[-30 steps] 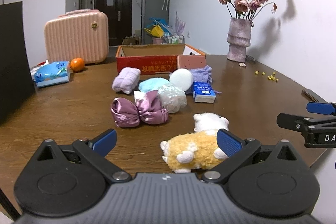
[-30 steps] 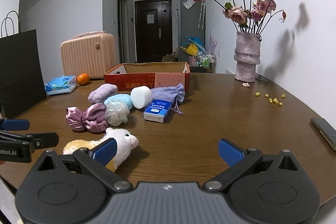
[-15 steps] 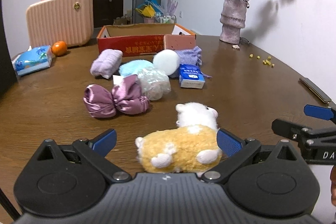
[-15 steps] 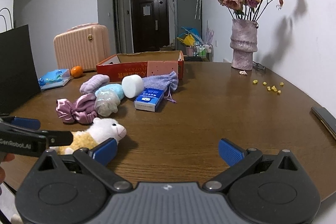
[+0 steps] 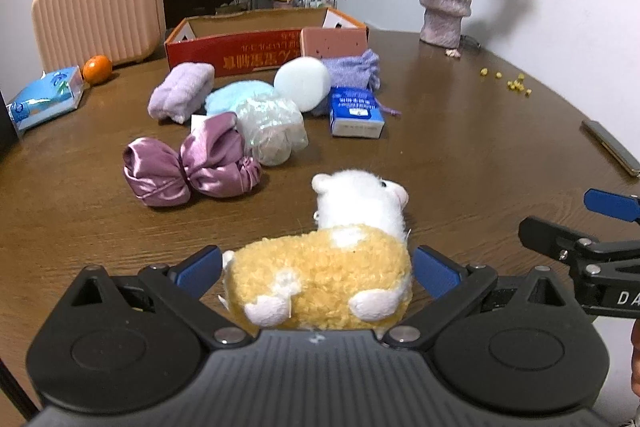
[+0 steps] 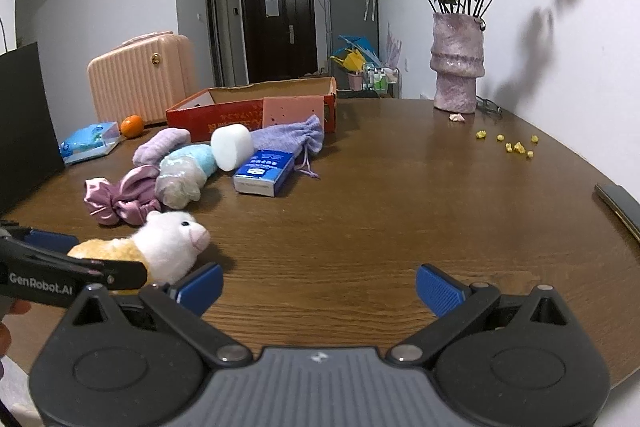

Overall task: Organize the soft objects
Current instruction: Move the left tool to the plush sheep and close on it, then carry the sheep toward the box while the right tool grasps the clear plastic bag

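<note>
A plush sheep [image 5: 320, 279], yellow-bodied with a white head, lies on a brown table [image 5: 460, 163] between the two blue fingers of the left gripper [image 5: 318, 269]. The fingers are spread apart, one at each end of the plush body; whether the pads touch it cannot be told. The white head points away from the fingers.

Beyond the fingertips, a purple satin bow [image 5: 188, 163] is seen to the left, with a clear plastic-wrapped bundle [image 5: 272, 129] just beside it. Farther on are found a lilac towel roll [image 5: 182, 95], a pale blue fluffy item [image 5: 236, 95], a white sponge [image 5: 302, 83], a blue tissue pack [image 5: 356, 111] and a lilac drawstring pouch [image 5: 354, 69]. Behind these stands an open red cardboard box [image 5: 256, 43].

The right gripper [image 6: 319, 287] is held over bare table, its blue fingers spread wide with nothing between them. The plush sheep [image 6: 160, 247] is seen just left of its left finger, partly hidden by the left gripper's black arm. A vase [image 6: 458, 63] of dried roses stands far ahead to the right.
</note>
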`<state>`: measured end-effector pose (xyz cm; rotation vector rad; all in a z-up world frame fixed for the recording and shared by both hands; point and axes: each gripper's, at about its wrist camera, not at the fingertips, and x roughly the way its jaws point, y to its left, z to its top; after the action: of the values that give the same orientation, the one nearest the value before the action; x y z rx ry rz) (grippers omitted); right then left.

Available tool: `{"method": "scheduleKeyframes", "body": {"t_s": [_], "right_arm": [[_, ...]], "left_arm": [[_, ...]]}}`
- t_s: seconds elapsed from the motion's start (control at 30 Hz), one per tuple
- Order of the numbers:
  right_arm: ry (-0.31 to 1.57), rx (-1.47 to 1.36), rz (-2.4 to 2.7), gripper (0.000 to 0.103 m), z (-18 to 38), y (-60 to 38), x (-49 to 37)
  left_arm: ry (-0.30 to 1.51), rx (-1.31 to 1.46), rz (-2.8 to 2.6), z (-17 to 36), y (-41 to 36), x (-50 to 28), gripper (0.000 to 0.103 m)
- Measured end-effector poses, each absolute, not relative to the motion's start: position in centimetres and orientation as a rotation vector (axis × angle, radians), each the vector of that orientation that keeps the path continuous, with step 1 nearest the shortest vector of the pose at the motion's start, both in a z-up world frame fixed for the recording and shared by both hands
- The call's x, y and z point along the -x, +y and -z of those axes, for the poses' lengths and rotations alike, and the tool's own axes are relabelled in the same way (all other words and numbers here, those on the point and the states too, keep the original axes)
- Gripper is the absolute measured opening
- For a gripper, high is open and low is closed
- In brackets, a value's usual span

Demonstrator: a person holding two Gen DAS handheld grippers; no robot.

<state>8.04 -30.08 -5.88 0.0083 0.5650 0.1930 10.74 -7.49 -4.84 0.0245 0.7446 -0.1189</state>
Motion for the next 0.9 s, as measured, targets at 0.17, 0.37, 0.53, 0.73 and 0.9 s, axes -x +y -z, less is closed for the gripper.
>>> {"method": "scheduleKeyframes", "body": {"t_s": [0.17, 0.37, 0.53, 0.73, 0.9], "right_arm": [[0.578, -0.015, -0.197, 0.103, 6.3, -30.2, -8.6], [0.587, -0.014, -0.202, 0.103, 6.6, -30.1, -8.9], [0.589, -0.007, -0.204, 0.103, 6.6, -29.8, -9.0], [0.586, 0.008, -0.208, 0.103, 6.4, -29.1, -8.9], [0.581, 0.018, -0.218, 0.103, 6.1, -28.8, -8.9]], "left_arm": [[0.781, -0.014, 0.110, 5.8, -7.5, -11.5, 0.103], [0.790, -0.015, 0.108, 6.3, -7.6, -11.8, 0.103], [0.775, 0.014, 0.127, 6.4, -7.1, -11.7, 0.099], [0.740, 0.028, 0.137, 5.9, -6.6, -11.1, 0.097], [0.682, 0.032, 0.121, 4.9, -5.8, -10.4, 0.097]]}}
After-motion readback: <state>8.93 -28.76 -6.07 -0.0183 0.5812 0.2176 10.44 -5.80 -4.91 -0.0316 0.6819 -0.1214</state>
